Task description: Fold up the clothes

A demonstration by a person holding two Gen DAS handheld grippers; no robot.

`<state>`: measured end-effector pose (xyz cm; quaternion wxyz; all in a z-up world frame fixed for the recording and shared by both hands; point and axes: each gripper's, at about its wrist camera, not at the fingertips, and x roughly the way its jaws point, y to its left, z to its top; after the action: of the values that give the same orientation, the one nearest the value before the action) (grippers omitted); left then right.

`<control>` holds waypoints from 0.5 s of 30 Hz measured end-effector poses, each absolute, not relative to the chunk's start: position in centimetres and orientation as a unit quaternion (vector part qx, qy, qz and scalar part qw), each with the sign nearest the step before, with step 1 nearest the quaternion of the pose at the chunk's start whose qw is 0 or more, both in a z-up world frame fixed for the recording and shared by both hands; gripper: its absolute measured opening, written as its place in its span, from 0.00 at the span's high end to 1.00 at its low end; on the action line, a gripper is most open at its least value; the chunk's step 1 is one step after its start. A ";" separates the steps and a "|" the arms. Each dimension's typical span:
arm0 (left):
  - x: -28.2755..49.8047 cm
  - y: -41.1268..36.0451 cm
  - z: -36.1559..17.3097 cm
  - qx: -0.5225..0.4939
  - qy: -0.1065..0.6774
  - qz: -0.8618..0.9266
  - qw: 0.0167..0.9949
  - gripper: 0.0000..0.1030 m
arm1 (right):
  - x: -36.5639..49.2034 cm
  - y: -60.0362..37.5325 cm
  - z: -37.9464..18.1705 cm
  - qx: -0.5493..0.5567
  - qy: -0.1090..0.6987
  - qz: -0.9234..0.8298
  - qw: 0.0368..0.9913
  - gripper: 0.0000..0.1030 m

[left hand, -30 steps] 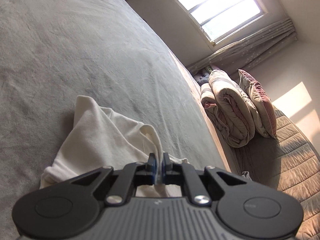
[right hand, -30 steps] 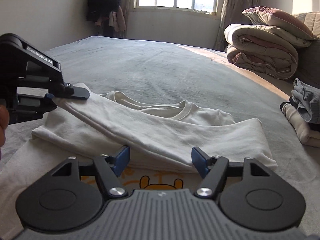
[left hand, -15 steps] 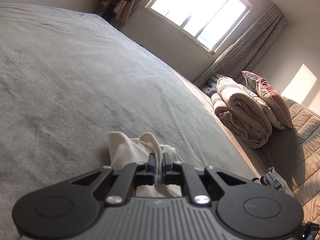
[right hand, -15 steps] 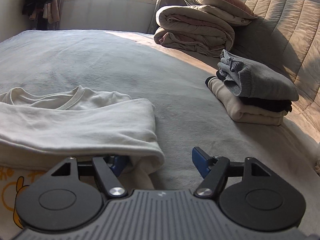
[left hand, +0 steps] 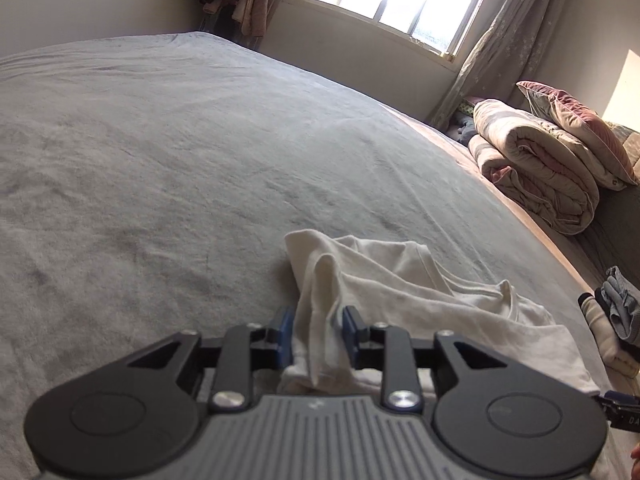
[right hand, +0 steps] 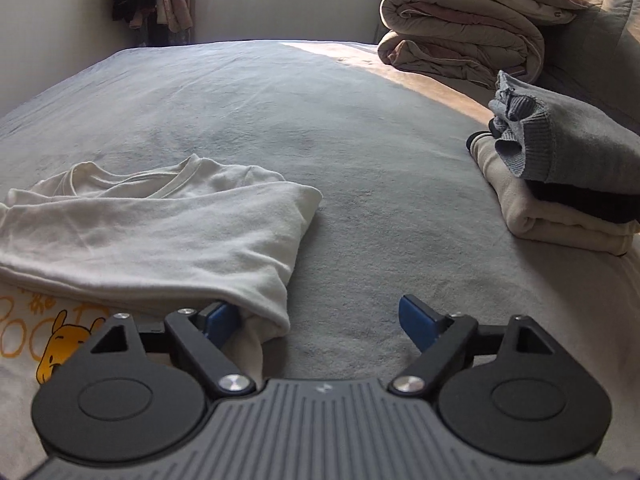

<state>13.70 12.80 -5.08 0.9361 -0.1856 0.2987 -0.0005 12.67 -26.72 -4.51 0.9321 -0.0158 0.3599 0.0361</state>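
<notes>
In the left wrist view, the left gripper [left hand: 318,334] stood in the lower middle of the frame with its jaws parted, and a bunched ridge of the shirt [left hand: 400,300] lay loosely between them, not pinched. The shirt spread to the lower right over the bed [left hand: 180,160]. It looked thin, soft and light, so it would probably sag and wrinkle when lifted; a hem or a folded edge seemed the best place to take it. In the right wrist view, the right gripper [right hand: 316,322] was released and wide, its left finger [right hand: 218,316] tucked under the folded corner of the shirt [right hand: 160,236], the other over bare bed [right hand: 320,120]. No container was visible; a stack [right hand: 560,184] of folded clothes lay at the right edge.
</notes>
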 end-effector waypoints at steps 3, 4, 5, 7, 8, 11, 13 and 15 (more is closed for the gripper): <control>13.2 13.2 -3.9 -0.199 0.261 0.007 0.944 0.59 | 11.7 -28.2 -2.6 0.017 0.358 0.094 0.929 0.15; 13.2 13.2 -3.6 -0.205 0.255 0.001 0.945 0.59 | 11.3 -28.6 -1.8 0.033 0.347 0.116 0.930 0.15; 13.1 13.2 -3.3 -0.210 0.248 -0.004 0.946 0.59 | 10.9 -28.9 -1.2 0.052 0.334 0.132 0.932 0.15; 13.4 12.6 -3.4 -0.208 0.250 -0.030 0.945 0.69 | 10.6 -29.4 -0.1 0.093 0.302 0.143 0.938 0.17; 13.6 12.2 -3.7 -0.205 0.251 -0.045 0.945 0.80 | 10.7 -29.2 0.1 0.108 0.291 0.139 0.940 0.26; 14.4 10.8 -4.5 -0.162 0.267 -0.053 0.949 0.89 | 11.5 -27.7 0.1 0.125 0.280 0.130 0.943 0.49; 14.7 10.1 -5.0 -0.124 0.272 -0.042 0.953 0.90 | 12.0 -25.9 -0.6 0.092 0.288 0.125 0.945 0.55; 15.0 9.9 -5.5 -0.090 0.278 -0.040 0.956 0.90 | 12.5 -24.5 -1.7 0.046 0.307 0.112 0.944 0.68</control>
<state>14.99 9.87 -5.49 0.9556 -0.0903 0.2777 -0.0404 12.48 -24.49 -1.72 0.9439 0.0462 0.3070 0.1123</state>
